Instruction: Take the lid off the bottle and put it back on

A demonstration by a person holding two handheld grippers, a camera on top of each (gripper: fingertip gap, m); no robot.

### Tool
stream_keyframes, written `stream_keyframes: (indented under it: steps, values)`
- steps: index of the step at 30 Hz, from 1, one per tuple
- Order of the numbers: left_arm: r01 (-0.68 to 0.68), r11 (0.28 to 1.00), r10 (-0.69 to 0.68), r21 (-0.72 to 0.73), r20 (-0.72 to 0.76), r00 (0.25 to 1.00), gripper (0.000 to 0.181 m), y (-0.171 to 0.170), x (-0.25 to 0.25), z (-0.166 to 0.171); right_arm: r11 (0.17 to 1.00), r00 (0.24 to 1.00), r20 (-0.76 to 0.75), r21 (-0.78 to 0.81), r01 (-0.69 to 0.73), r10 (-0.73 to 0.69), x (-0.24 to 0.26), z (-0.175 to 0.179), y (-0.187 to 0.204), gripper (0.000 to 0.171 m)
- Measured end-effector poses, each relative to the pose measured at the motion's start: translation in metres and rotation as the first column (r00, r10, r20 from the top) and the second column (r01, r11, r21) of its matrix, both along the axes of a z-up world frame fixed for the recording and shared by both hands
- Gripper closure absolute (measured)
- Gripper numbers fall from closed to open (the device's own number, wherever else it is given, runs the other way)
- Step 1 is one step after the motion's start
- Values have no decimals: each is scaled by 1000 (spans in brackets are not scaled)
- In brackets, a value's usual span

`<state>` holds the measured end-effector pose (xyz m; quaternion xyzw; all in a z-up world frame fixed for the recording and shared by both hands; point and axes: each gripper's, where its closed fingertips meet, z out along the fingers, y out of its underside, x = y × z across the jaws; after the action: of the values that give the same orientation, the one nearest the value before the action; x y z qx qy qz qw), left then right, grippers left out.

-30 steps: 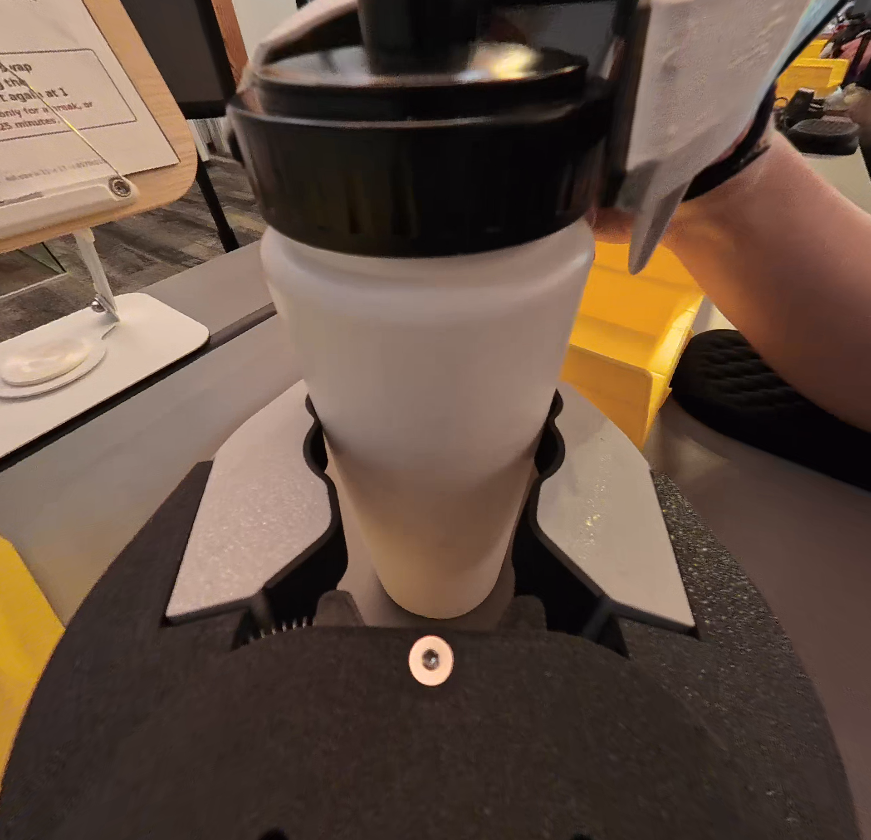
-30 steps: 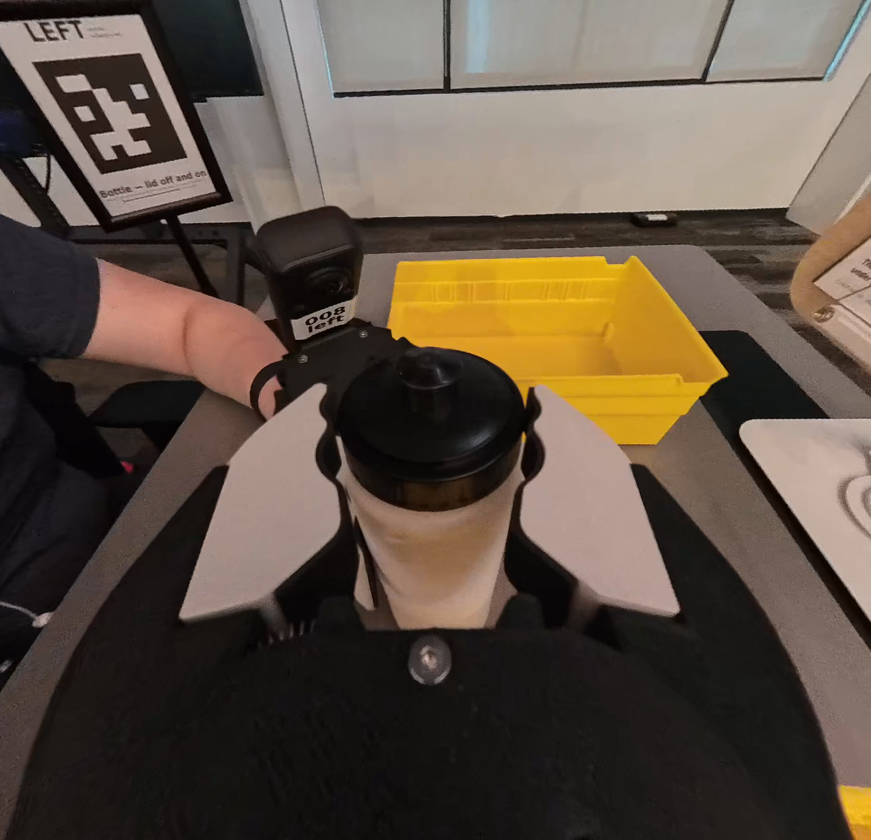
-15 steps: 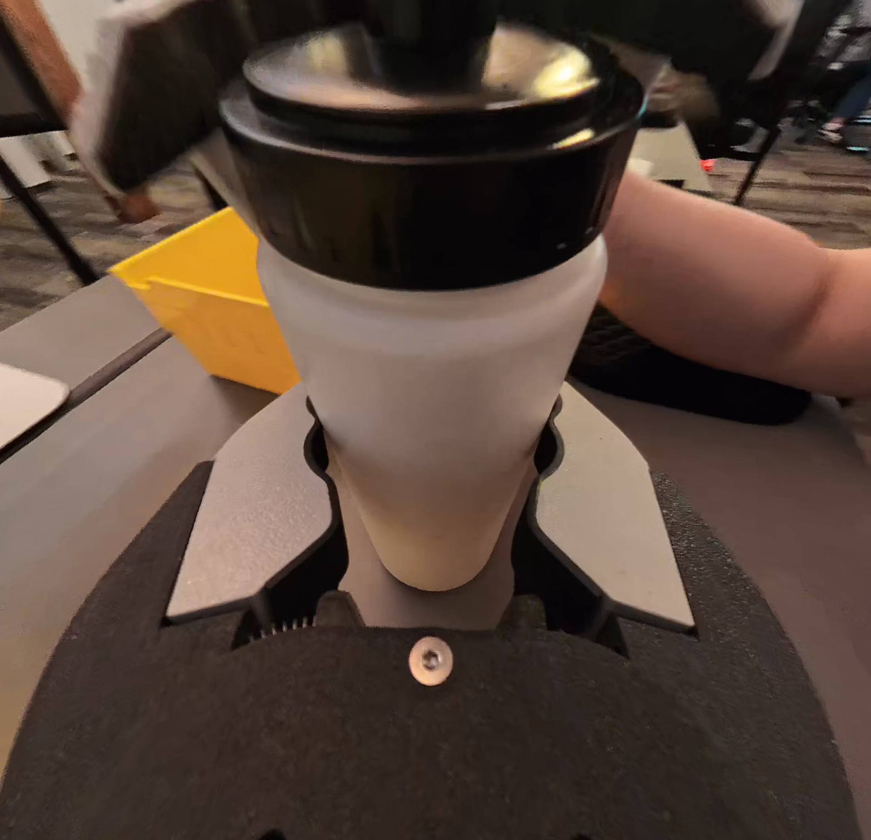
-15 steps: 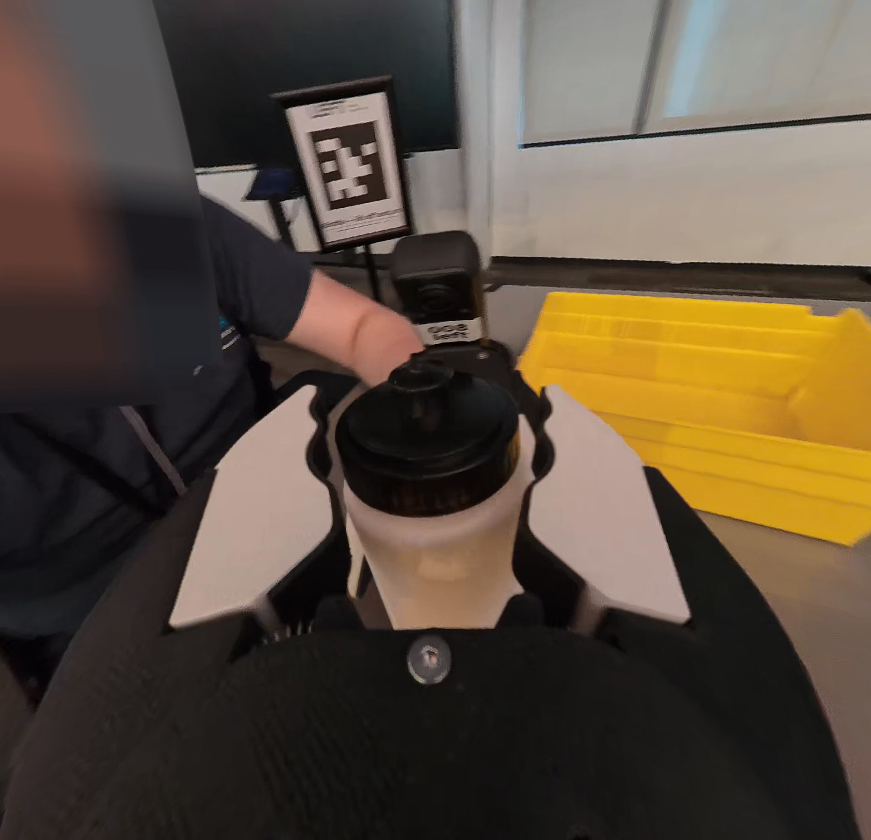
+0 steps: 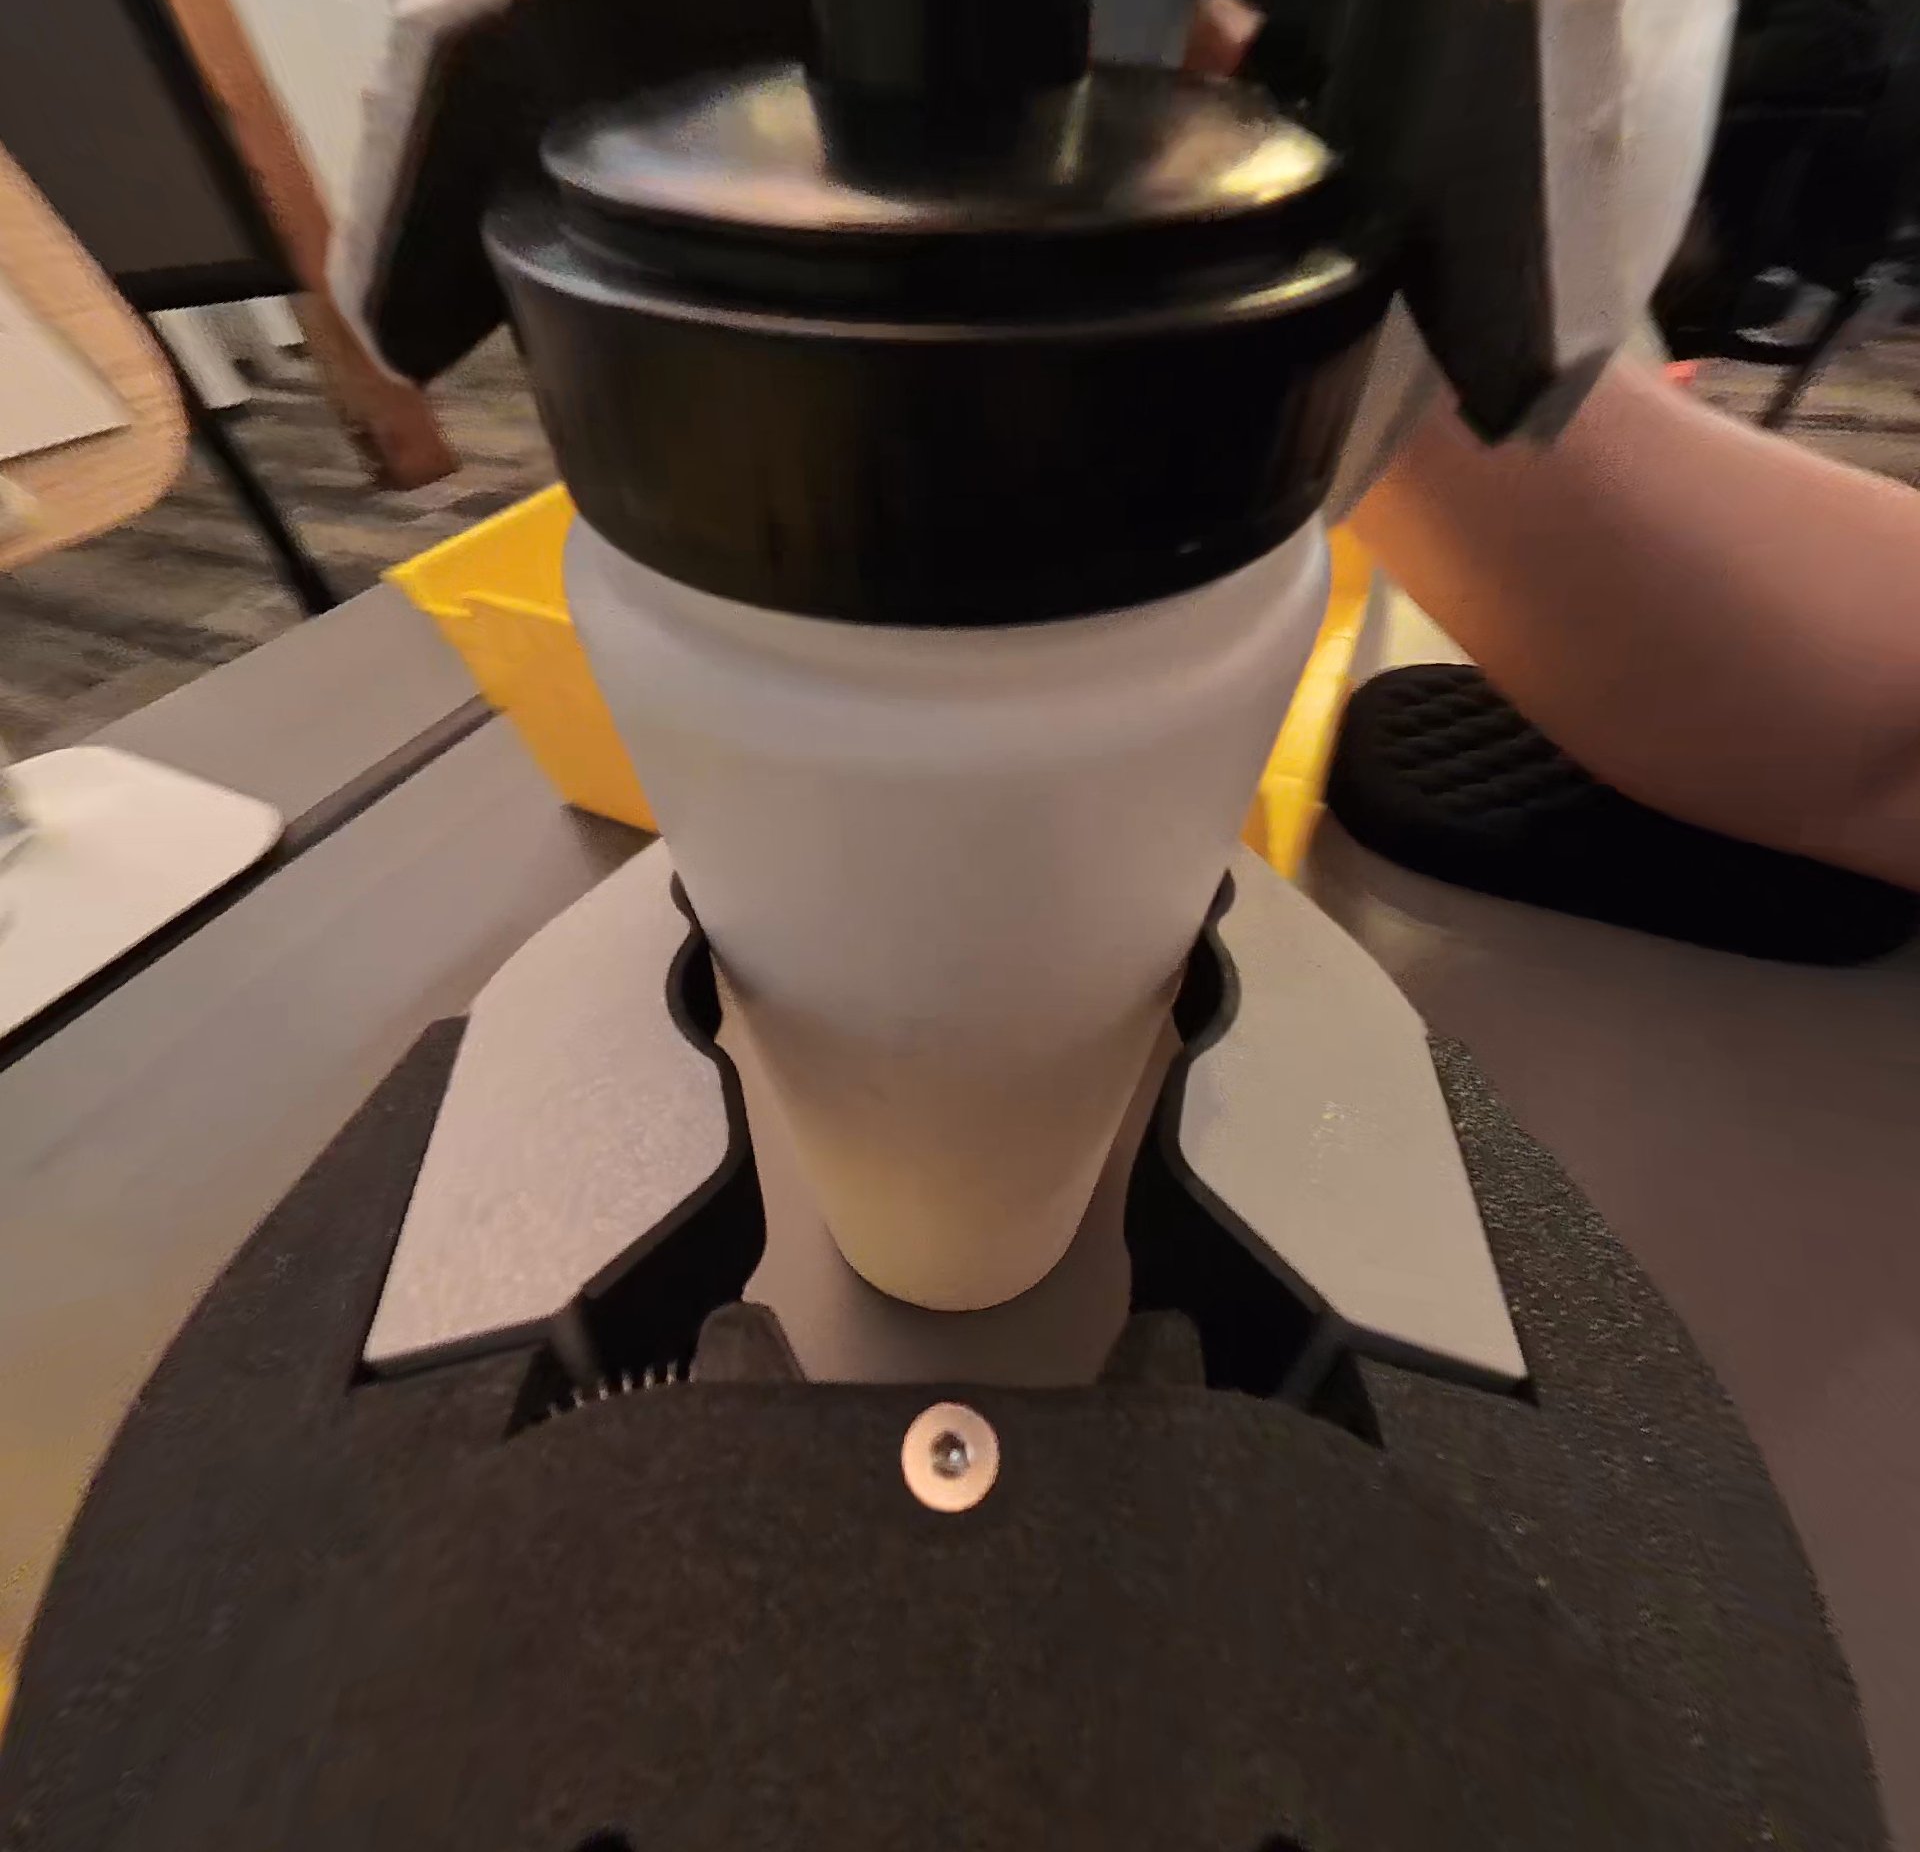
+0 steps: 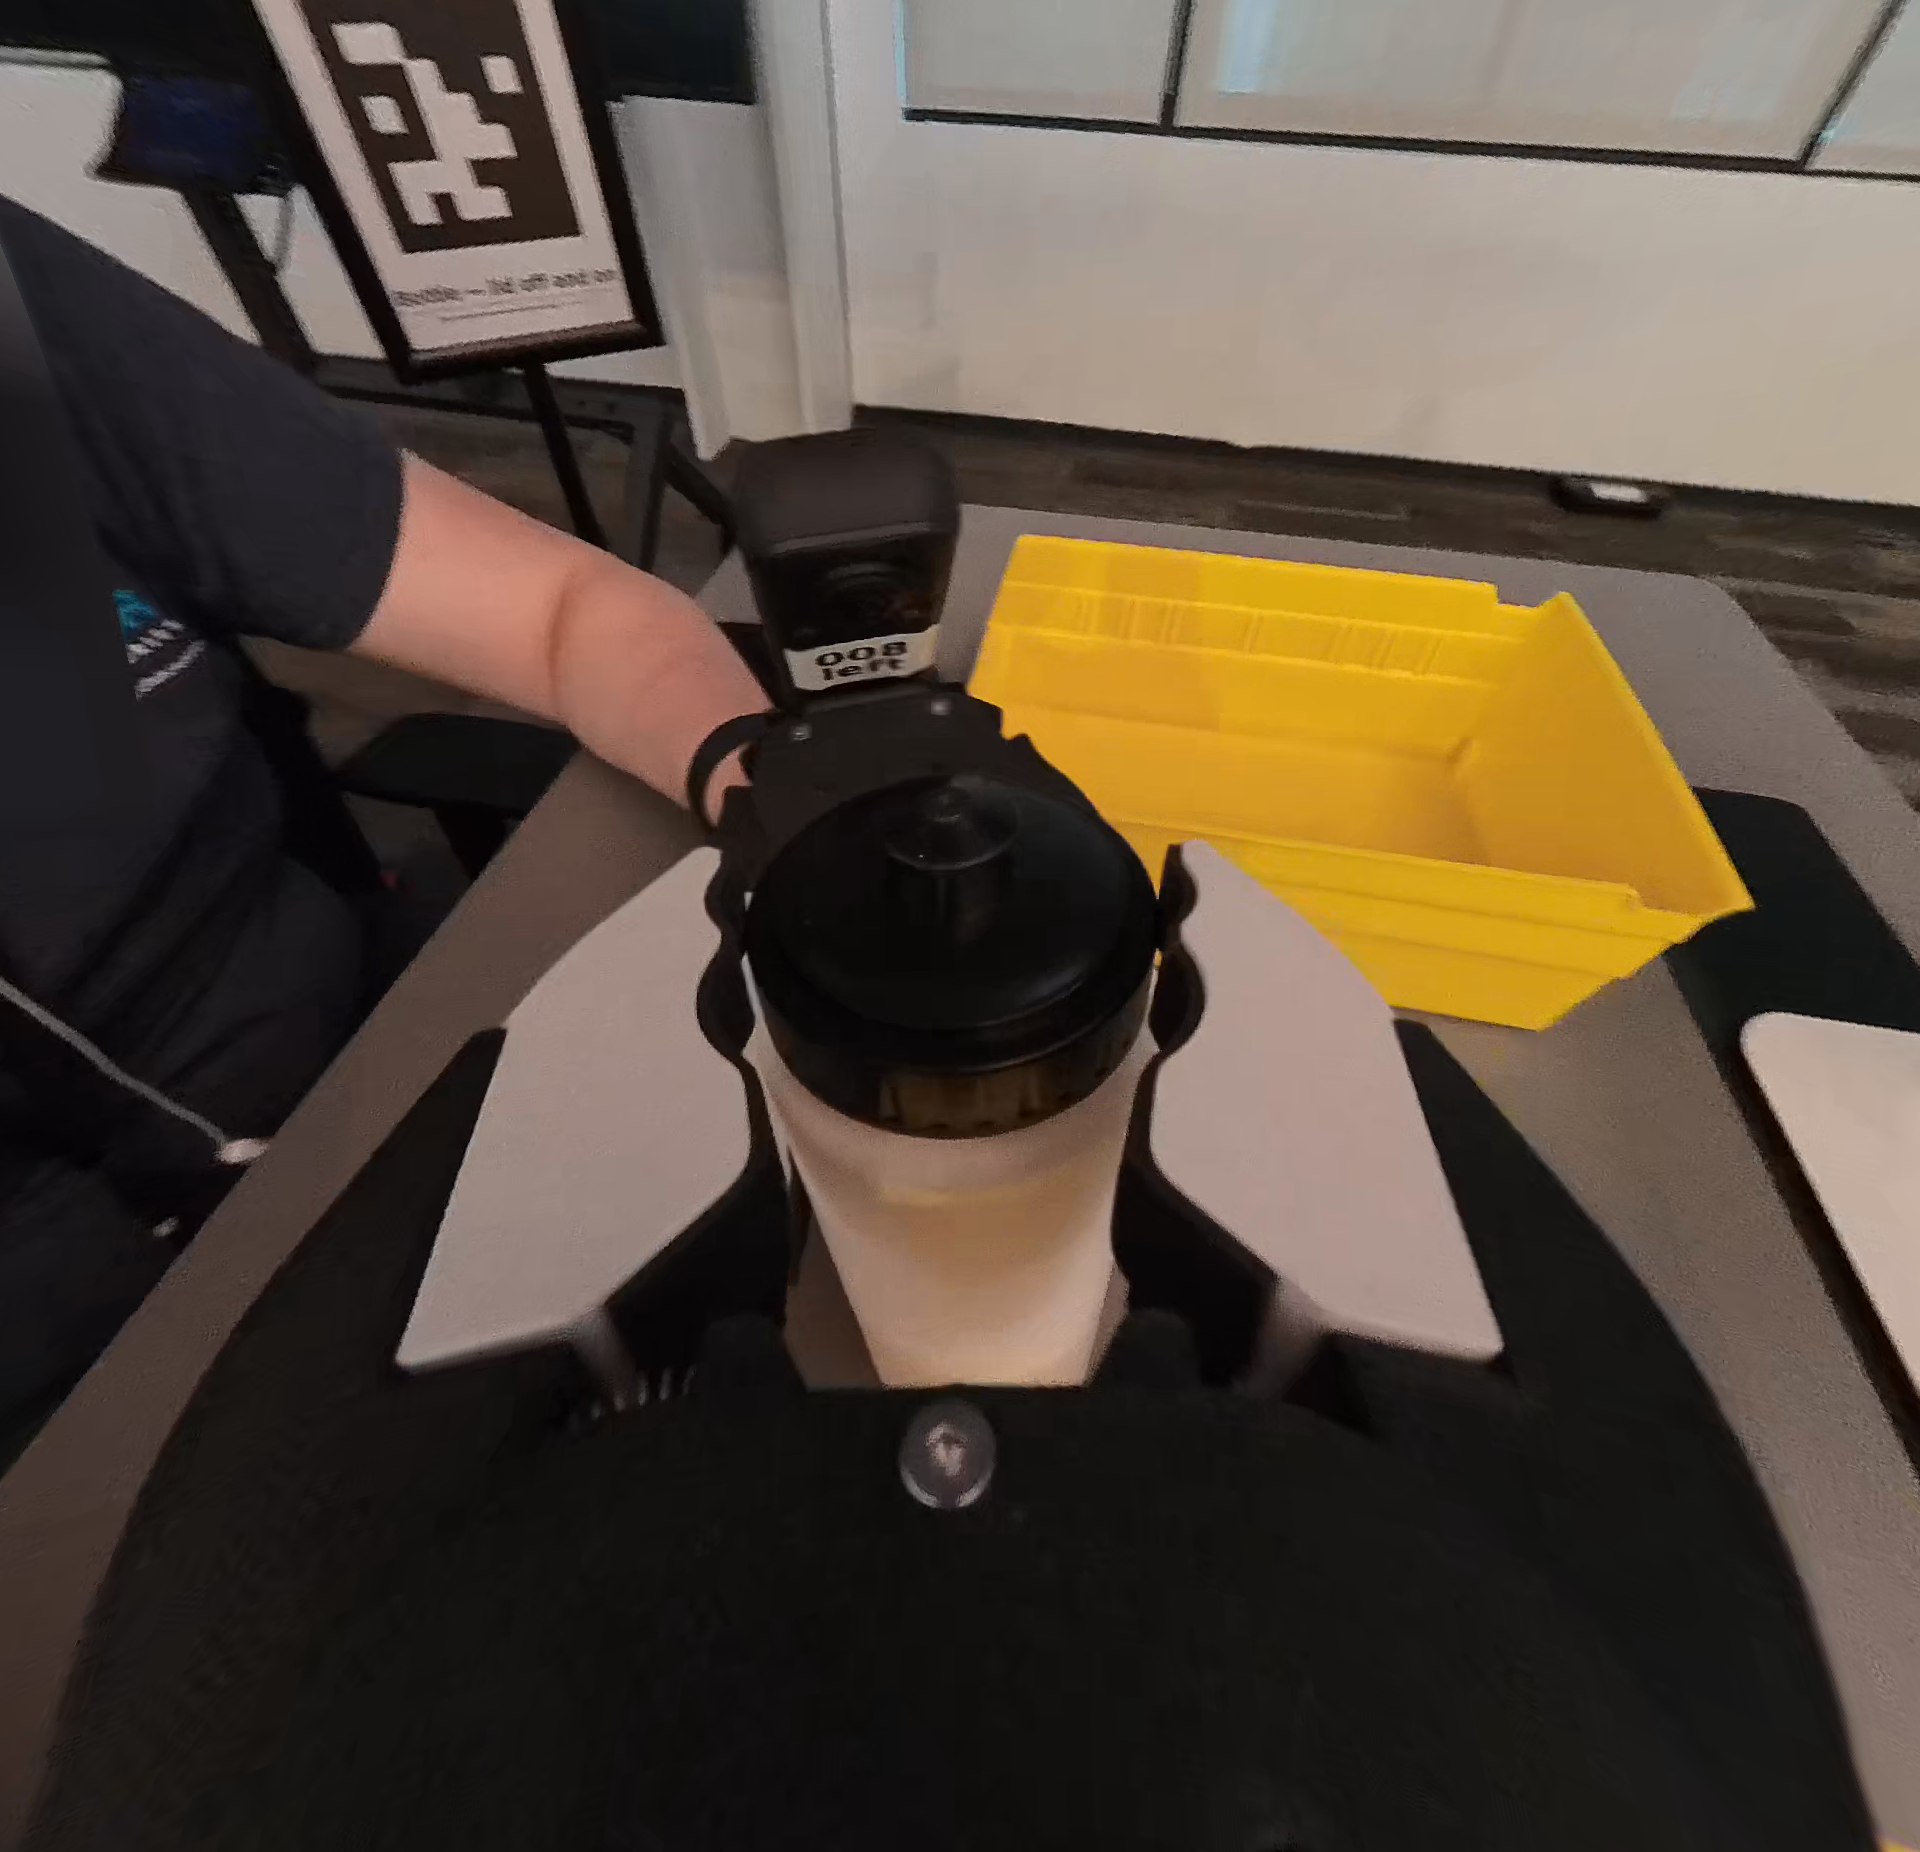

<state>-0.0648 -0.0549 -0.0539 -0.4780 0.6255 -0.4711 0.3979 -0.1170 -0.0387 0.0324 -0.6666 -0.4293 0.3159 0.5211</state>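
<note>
A: Where's the bottle (image 5: 951,867) sitting?

B: Upright on the grey table (image 5: 312,971), its long axis straight up; the left gripper (image 5: 951,981) is clenched on the white body low down, a finger (image 5: 582,1096) pressed against each side; the black lid (image 5: 935,431) is on the neck, level all round so far as one can see.

A: And the other one?

B: The right gripper (image 6: 951,955) comes from above and the opposite side; its two fingers (image 6: 613,1075) flank the lid rim, tips level with the lid's side wall; they look closed on it, touching both sides, so I'd call it grasping the lid.

A: So what does the next move turn on?

B: The axis; the lid turns about the bottle's upright line, and the right gripper is centred on that same line, spout (image 6: 951,841) between its fingers; it is the one on the lid, the left merely anchors; any twist should stay about that vertical, or the threads may bind.

A: Coming off or going on?

B: Can't tell; no gap shows under the rim; the yellow bin (image 6: 1403,763) stands behind, apart from both.
</note>
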Motion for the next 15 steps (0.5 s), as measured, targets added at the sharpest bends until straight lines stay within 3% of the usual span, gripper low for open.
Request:
stream_keyframes:
  steps: [3,5,12,15]
  values:
    - [187,982,-187,-35,-3,982,94,-31,-5,0,973,969,-120,-50,-224,217,-3,3,-27,94]
    - [168,985,-169,-35,-10,986,93,-31,-4,0,961,951,-169,-54,-270,258,-4,4,-31,94]
    - [-132,991,132,40,-14,991,93,21,0,-1,999,978,-206,14,41,-37,13,23,9,79]
    - [-167,986,167,18,-2,986,93,28,-1,0,986,982,-103,31,163,-159,14,19,19,79]
